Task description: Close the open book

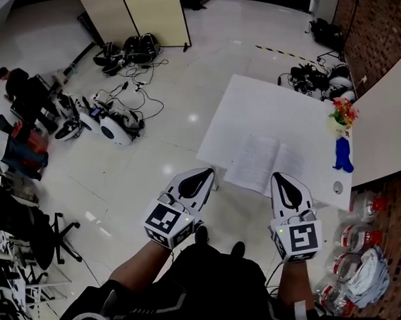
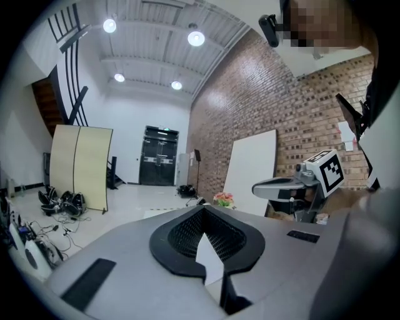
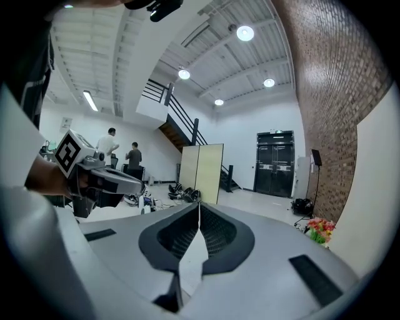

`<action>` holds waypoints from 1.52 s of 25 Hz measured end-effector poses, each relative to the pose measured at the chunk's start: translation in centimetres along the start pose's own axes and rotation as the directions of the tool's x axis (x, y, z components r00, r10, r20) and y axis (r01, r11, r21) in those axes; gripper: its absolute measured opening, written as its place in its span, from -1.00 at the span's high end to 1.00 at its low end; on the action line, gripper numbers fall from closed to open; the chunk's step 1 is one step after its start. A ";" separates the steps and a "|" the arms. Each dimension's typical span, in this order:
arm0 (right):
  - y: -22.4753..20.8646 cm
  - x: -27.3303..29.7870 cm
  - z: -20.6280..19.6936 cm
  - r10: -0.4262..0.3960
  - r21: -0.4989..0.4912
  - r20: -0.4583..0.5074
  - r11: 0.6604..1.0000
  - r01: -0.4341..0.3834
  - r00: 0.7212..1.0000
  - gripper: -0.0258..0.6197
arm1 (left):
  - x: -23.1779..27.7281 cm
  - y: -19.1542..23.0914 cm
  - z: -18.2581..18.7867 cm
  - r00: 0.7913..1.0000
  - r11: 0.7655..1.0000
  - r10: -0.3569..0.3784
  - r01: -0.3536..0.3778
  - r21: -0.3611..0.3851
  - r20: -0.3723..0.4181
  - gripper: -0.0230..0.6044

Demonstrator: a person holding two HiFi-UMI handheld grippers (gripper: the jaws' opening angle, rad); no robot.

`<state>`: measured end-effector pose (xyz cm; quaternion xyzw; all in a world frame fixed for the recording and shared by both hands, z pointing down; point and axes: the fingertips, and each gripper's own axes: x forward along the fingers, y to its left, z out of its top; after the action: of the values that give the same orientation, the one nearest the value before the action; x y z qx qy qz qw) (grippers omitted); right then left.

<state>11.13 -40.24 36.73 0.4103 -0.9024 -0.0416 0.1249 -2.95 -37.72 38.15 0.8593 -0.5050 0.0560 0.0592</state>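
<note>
Both the left gripper and the right gripper are pinched fully closed with nothing in them, hovering by the near edge of the white table. The open book lies flat just past them, so going in closed could shove it or crumple a page instead of lifting a cover. Further back, a wide swing might clip the flower vase.

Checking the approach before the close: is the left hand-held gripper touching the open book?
Apart. Head view shows a strip of bare table between the left hand-held gripper and the open book.
</note>
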 end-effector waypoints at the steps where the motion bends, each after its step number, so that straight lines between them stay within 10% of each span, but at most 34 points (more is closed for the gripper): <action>1: -0.1 0.6 0.1 -0.012 -0.014 -0.013 1.000 0.011 1.000 0.92 | 0.3 0.5 0.0 1.000 1.000 -0.009 0.009 0.003 0.003 0.92; 8: 2.9 7.4 -5.3 -0.039 -0.106 -0.191 0.994 0.019 0.981 0.91 | 1.8 6.0 -4.0 0.998 1.000 -0.022 0.021 -0.019 -0.058 0.92; 15: 7.8 13.3 -15.9 -0.030 -0.281 -0.439 0.954 -0.106 0.898 0.54 | 3.9 9.6 -13.5 0.977 0.997 -0.024 0.009 -0.070 -0.214 0.92; 21: 11.2 16.5 -25.4 -0.052 -0.456 -0.583 0.847 -0.273 0.811 0.41 | 5.7 9.2 -22.4 0.941 0.987 -0.128 0.091 -0.129 -0.312 0.92; 28: 11.5 18.3 -30.0 -0.207 -0.588 -0.599 0.770 -0.250 0.773 0.41 | 4.2 8.4 -27.4 0.910 0.980 -0.189 0.149 -0.134 -0.369 0.92; 32: 11.9 19.0 -32.4 -0.220 -0.581 -0.635 0.768 -0.270 0.741 0.42 | 3.7 9.3 -28.4 0.908 0.983 -0.164 0.116 -0.144 -0.385 0.92; 38: 10.8 19.7 -32.0 -0.251 -0.574 -0.593 0.798 -0.182 0.765 0.42 | 3.8 9.3 -28.0 0.909 0.979 -0.183 0.133 -0.157 -0.374 0.92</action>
<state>-0.93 -47.05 73.26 0.3552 -0.7341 -0.1850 0.5483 -10.29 -41.04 66.75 0.8637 -0.4146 0.1869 0.2171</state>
